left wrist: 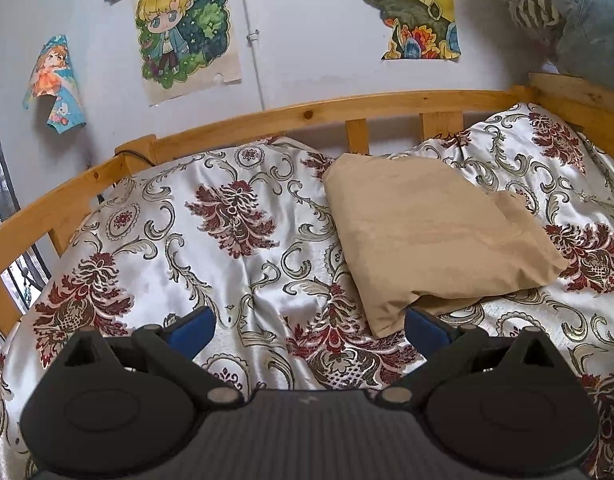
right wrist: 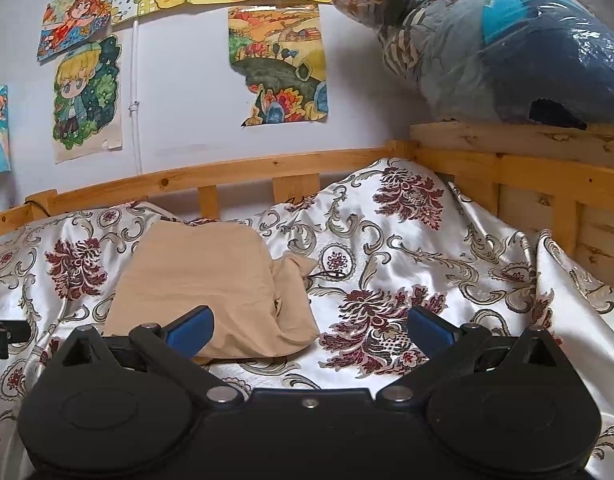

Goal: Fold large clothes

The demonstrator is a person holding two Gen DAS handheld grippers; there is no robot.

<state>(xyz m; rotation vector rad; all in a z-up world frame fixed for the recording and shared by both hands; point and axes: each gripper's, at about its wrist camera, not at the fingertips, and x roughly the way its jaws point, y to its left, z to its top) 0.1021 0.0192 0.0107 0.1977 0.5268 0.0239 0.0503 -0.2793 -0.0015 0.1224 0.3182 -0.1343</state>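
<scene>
A tan garment lies folded into a rough rectangle on the patterned bedspread. In the right wrist view the tan garment shows a bunched flap on its right side. My left gripper is open and empty, just in front of the garment's near corner. My right gripper is open and empty, with its left finger over the garment's near edge. Neither gripper holds cloth.
A wooden bed rail runs along the back, against a wall with drawings. A plastic bag of clothes rests on the wooden headboard at the right. The other gripper's edge shows at far left.
</scene>
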